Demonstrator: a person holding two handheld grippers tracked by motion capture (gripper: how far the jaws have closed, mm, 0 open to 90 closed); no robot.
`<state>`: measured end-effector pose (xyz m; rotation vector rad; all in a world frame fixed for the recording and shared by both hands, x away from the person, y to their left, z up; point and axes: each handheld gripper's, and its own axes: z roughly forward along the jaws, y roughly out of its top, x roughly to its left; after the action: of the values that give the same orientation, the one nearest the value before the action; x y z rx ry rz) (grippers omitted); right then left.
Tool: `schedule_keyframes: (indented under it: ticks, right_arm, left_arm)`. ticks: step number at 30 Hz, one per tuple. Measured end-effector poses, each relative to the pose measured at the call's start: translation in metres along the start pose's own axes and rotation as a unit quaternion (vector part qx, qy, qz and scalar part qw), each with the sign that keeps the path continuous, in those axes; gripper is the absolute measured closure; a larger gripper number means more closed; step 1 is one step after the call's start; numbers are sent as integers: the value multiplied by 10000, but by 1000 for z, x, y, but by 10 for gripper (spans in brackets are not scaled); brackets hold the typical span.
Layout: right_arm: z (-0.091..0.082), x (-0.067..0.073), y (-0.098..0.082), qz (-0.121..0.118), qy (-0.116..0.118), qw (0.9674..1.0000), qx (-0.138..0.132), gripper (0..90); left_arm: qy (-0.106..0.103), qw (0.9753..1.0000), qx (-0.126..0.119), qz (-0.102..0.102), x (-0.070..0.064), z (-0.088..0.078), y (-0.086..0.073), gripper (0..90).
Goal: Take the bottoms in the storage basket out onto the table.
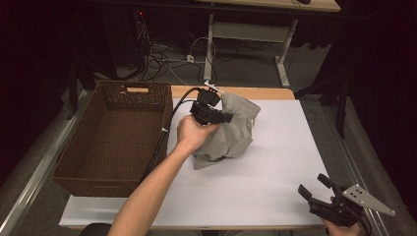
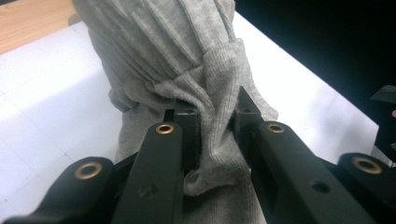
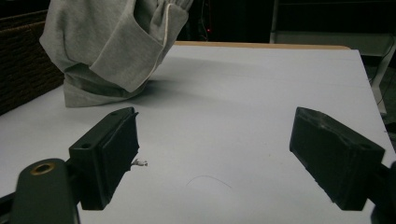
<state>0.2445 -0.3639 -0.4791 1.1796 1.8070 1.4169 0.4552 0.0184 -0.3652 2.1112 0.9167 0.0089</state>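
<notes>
The left gripper [image 2: 215, 122] has its fingers [image 2: 186, 135] clamped on a fold of the grey garment [image 1: 231, 132], bunched and lifted at the far-left part of the white surface [image 1: 275, 162], its lower edge seemingly touching the surface, though the angle makes that hard to judge. Just beside it on the left sits the brown wicker basket [image 1: 114, 142]. Down at the near right corner, the right gripper [image 3: 215, 158] hovers with its fingers [image 3: 109, 151] wide apart, well clear of the garment.

Dim room, dark surroundings; white table surface [image 1: 275, 162] lit from above; soft shadows, slight blur.
</notes>
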Motion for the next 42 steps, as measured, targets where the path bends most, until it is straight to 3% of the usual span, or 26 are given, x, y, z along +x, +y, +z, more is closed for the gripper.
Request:
schedule_keyframes:
  ticks: [11, 22, 35, 42]
  right_arm:
    - [0, 0, 0, -22, 14, 10000, 9, 161]
    - [0, 1, 0, -23, 23, 10000, 21, 162]
    - [0, 1, 0, -21, 33, 10000, 37, 162]
    - [0, 0, 0, -10, 69, 10000, 47, 162]
  left_arm:
    - [88, 9998, 186, 5, 2, 21, -6, 759]
    - [119, 9998, 181, -46, 5, 34, -13, 740]
    - [161, 9994, 321, -32, 5, 50, -18, 580]
    - [293, 9993, 240, -9, 4, 50, -17, 488]
